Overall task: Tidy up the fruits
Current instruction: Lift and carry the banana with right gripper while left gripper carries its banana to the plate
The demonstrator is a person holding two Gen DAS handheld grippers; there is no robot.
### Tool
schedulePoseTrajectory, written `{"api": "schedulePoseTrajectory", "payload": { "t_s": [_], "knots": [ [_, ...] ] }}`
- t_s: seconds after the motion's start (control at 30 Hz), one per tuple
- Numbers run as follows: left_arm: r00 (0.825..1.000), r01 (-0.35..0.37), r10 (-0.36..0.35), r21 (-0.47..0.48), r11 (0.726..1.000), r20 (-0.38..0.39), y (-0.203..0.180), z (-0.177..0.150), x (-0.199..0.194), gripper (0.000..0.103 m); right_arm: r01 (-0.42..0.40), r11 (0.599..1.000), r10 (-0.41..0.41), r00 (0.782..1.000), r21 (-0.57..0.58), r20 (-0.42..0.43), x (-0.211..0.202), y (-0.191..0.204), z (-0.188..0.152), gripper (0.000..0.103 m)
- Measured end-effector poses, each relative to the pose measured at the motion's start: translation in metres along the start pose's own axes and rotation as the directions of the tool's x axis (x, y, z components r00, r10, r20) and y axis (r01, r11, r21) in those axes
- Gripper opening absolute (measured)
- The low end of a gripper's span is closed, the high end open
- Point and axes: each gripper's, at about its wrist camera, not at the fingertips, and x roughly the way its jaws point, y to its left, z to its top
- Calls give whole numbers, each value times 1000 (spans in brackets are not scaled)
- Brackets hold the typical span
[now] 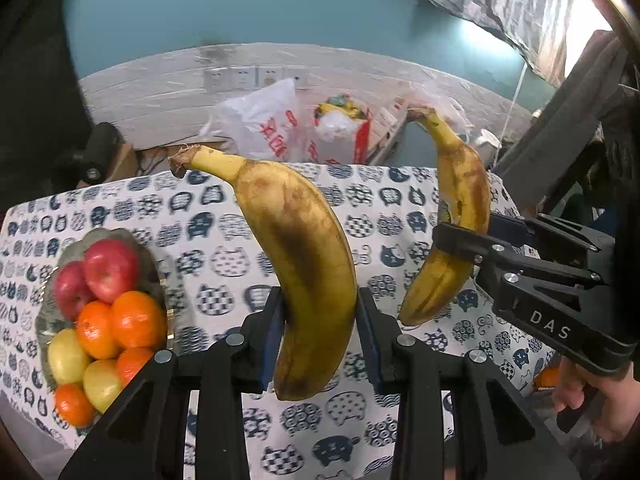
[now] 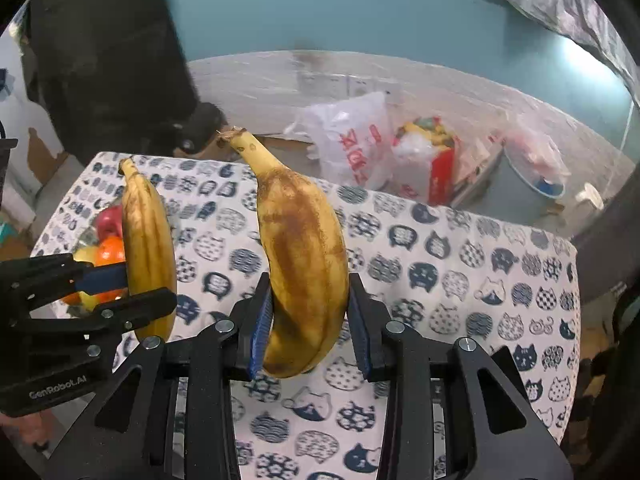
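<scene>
Carrying step: left gripper and right gripper each clamp a banana between fingers; next, lower onto fruit plate

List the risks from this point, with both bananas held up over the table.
1. The left gripper clamps a soft, browned banana; more squeeze could bruise it.
2. The right gripper holds the other banana upright near its lower half; it might pivot or slip.
3. The fruit plate is already piled high; adding bananas could roll an orange off.
</scene>
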Motion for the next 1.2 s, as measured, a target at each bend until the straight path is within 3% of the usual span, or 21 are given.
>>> {"api": "schedulePoseTrajectory", "payload": {
  "t_s": [0.5, 0.83, 1.2],
  "knots": [
    [997, -57, 64, -125, 991, 49, 72, -12, -36, 36, -99, 989, 99, 995, -108, -2, 6, 77, 26, 33],
    [993, -88, 104, -229, 969, 60, 123, -24, -53, 36, -194, 964, 186, 981, -182, -60, 27, 141, 42, 33],
    [989, -125, 145, -315, 941, 41, 171, -39, -54, 36, -249, 945, 227, 966, -212, -124, 57, 185, 54, 33]
  ]
}}
